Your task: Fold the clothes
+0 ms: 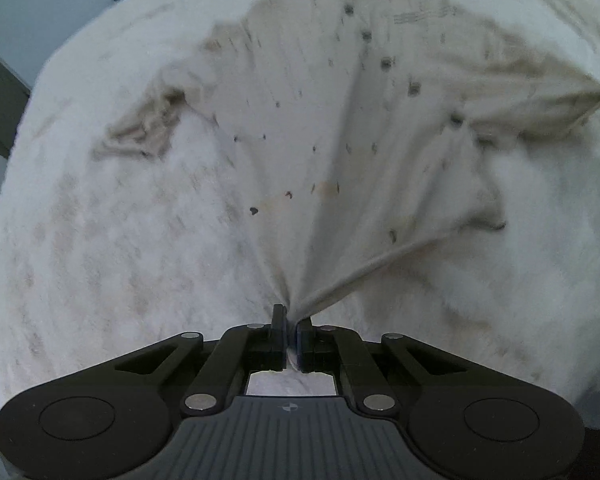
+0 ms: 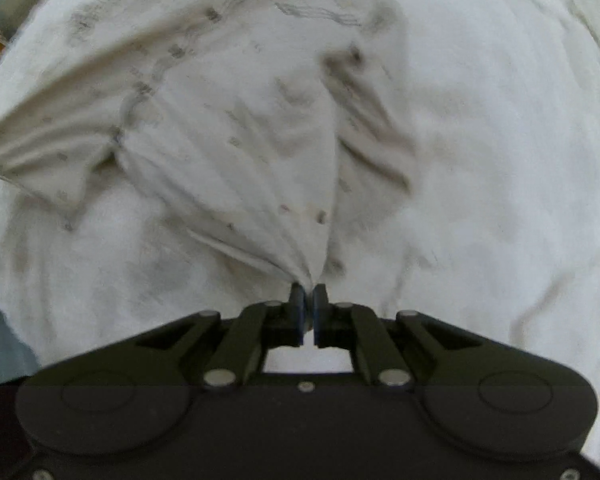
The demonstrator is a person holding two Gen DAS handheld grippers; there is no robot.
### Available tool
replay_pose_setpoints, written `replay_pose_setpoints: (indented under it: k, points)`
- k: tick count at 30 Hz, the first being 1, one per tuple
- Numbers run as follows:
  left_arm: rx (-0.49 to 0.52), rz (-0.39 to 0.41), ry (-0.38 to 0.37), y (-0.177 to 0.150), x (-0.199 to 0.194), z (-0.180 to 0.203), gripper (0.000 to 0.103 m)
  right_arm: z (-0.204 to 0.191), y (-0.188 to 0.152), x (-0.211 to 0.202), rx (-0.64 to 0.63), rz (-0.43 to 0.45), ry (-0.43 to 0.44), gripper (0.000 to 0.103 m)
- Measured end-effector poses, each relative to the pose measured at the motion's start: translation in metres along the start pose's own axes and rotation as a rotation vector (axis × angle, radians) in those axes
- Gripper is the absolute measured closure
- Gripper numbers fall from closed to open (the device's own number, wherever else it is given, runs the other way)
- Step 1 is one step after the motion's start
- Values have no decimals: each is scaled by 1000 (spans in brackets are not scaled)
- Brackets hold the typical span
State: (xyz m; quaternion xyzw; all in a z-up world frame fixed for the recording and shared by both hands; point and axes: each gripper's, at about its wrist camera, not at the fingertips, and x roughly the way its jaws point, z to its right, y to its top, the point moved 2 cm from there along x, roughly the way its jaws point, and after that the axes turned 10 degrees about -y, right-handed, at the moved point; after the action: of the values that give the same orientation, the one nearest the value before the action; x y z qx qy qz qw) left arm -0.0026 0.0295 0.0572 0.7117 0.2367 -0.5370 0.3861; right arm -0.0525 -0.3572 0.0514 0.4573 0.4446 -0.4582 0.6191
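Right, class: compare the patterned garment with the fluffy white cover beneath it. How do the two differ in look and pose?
The garment is cream with small dark specks; the cover is plain white. The garment looks thin and smooth, the cover fluffy. The garment is pulled up into taut pleats where the left gripper and right gripper pinch it; the cover lies spread beneath. Both are pale, soft textiles.

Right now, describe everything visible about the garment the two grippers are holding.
The garment is a thin, off-white woven-looking cloth scattered with small dark specks, with a row of dark buttons or dots along one seam and a faint orange-brown stain. It lies spread and wrinkled on a fluffy white cover. The left gripper is shut on one bunched part, the right gripper on another, and folds fan out taut from each pinch. A sleeve-like flap lies crumpled to one side.
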Motion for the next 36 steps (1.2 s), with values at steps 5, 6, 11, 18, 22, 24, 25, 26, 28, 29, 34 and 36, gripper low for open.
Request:
replay_pose_setpoints:
  k: [5, 6, 11, 18, 22, 24, 25, 26, 28, 29, 34, 36]
  points:
    - [57, 37, -35, 10, 1, 19, 73, -7, 7, 0, -49, 46, -68, 67]
    - [67, 52, -50, 12, -1, 24, 73, -7, 9, -2, -40, 58, -62, 65]
    - [151, 126, -142, 35, -5, 65, 72, 6, 10, 2, 45, 63, -25, 63]
    - [377, 168, -303, 89, 14, 153, 60, 28, 5, 20, 223, 18, 50, 63]
    - [467, 92, -353, 112, 45, 192, 60, 37, -3, 28, 290, 8, 103, 63]
    - [444, 78, -393, 123, 56, 204, 60, 37, -5, 32, 279, -1, 102, 63]
    - [426, 64, -403, 129, 61, 210, 60, 36, -6, 33, 267, 1, 103, 63]
    - [407, 50, -414, 134, 66, 215, 60, 34, -7, 33, 253, 4, 105, 63]
    - [401, 31, -421, 139, 72, 223, 60, 31, -11, 32, 231, 7, 106, 63]
    - [402, 18, -415, 141, 76, 230, 60, 31, -13, 31, 225, 8, 107, 63]
    - [378, -9, -375, 153, 92, 255, 54, 32, -21, 28, 251, 1, 125, 63]
    - [367, 16, -360, 163, 95, 265, 54, 34, -24, 27, 261, 1, 126, 63]
